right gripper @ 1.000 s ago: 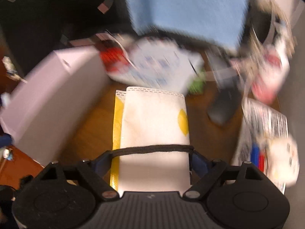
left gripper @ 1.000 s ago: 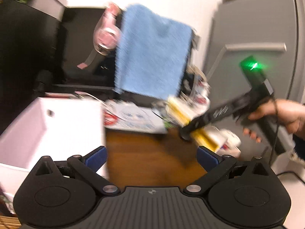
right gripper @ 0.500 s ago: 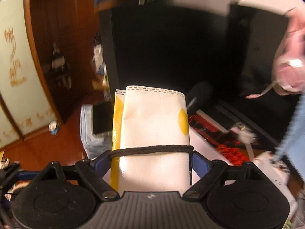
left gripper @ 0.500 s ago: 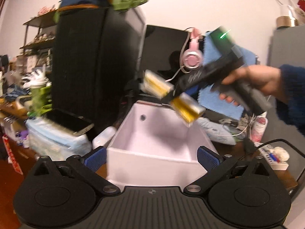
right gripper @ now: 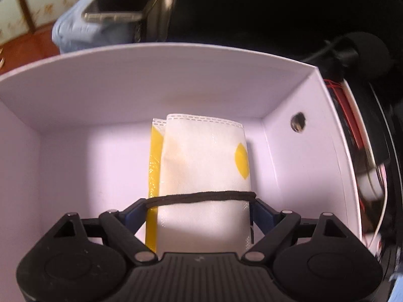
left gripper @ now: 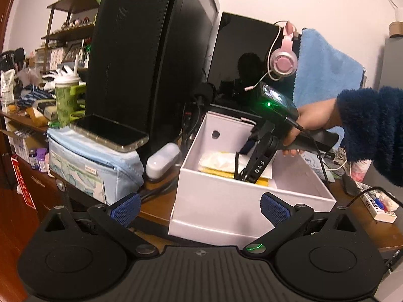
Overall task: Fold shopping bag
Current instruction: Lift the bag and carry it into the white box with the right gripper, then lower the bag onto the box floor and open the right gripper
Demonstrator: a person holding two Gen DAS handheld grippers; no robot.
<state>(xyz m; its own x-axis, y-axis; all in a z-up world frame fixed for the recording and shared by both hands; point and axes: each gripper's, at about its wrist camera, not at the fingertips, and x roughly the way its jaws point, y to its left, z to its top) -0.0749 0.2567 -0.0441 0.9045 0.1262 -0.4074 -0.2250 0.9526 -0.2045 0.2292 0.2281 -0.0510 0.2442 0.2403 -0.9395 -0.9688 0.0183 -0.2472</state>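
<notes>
The folded shopping bag (right gripper: 201, 163), white with yellow patches and a black elastic band around it, sits between the pads of my right gripper (right gripper: 199, 209), which is shut on it. The gripper points steeply down into the white box (right gripper: 151, 88), and the bag's far end is low inside, near the bottom. In the left wrist view the bag (left gripper: 219, 159) lies in the box (left gripper: 239, 206), with the right gripper (left gripper: 249, 173) reaching in from the right, held by a hand (left gripper: 314, 118) in a dark blue fleece sleeve. My left gripper (left gripper: 199, 207) stands open and holds nothing, just in front of the box's near wall.
A phone (left gripper: 108, 132) rests on a light blue pouch (left gripper: 83, 161) left of the box, beside a white case (left gripper: 161, 161). A black tower (left gripper: 143, 63) stands behind. Pink headphones (left gripper: 283, 60) and a blue towel (left gripper: 327, 70) hang at the back right. Pens (left gripper: 377, 201) lie right.
The right gripper has carried the bag leftward from over the table and tipped down into the white box. The left gripper's view has swung left to face the box.
</notes>
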